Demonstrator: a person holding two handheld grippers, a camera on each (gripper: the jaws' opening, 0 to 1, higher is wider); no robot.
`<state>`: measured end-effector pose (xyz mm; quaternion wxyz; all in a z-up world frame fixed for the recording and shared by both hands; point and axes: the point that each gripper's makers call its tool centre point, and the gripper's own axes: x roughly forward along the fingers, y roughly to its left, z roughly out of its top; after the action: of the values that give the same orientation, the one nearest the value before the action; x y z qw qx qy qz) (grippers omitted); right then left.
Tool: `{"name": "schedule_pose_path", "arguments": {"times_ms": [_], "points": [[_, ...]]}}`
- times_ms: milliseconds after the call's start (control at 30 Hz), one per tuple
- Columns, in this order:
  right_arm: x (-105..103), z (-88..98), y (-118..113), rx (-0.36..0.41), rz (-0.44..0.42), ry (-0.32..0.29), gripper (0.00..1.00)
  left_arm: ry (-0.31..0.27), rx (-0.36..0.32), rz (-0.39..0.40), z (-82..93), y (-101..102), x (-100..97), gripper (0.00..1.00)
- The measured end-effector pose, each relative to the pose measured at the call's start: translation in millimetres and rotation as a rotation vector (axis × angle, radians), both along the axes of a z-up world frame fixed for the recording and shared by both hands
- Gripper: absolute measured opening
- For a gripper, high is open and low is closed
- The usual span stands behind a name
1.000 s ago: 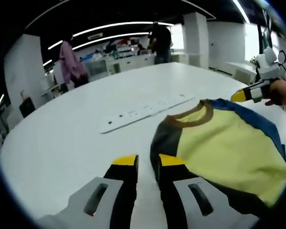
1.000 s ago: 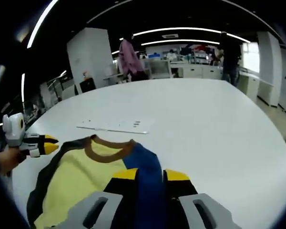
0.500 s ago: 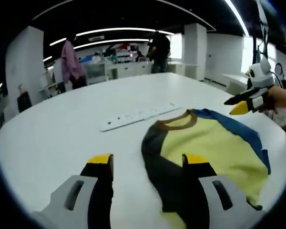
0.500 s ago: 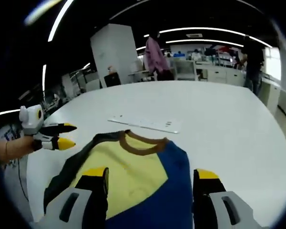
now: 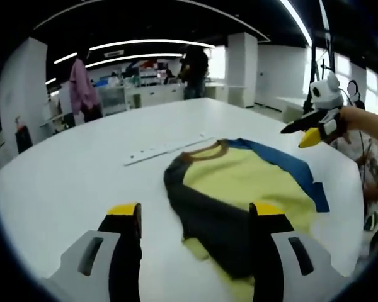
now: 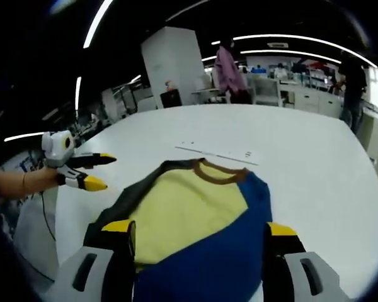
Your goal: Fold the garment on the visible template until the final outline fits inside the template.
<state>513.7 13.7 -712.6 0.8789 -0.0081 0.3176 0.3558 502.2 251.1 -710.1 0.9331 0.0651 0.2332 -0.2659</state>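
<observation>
Garment lying flat on the white desk, collar toward the white strip, long axis running from collar back to hem. Left tongs and right tongs both spread wide, holding nothing. Risk: pinching one layer only, or dragging the cloth askew.

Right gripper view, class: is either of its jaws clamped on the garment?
No. The right gripper has its jaws spread wide apart above the garment, gripping nothing.
</observation>
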Motion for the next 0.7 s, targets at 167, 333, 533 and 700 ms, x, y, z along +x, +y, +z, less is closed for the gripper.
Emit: {"name": "schedule_pose_path", "arguments": {"times_ms": [167, 333, 533, 700], "points": [[-24, -2.1, 3, -0.007, 0.041, 0.008, 0.81, -0.007, -0.024, -0.012, 3.8, -3, -20.0, 0.65], [-51, -5.9, 8, 0.001, 0.084, 0.025, 0.80, 0.002, -0.022, -0.026, -0.5, -7, -41.0, 0.63], [-77, -9.2, 12, 0.019, 0.121, 0.033, 0.74, 0.010, 0.019, -0.047, -11.0, -9, -67.4, 0.58], [-94, -12.7, 16, 0.034, 0.143, 0.033, 0.71, 0.041, 0.004, -0.053, -22.7, -12, -87.2, 0.53]]}}
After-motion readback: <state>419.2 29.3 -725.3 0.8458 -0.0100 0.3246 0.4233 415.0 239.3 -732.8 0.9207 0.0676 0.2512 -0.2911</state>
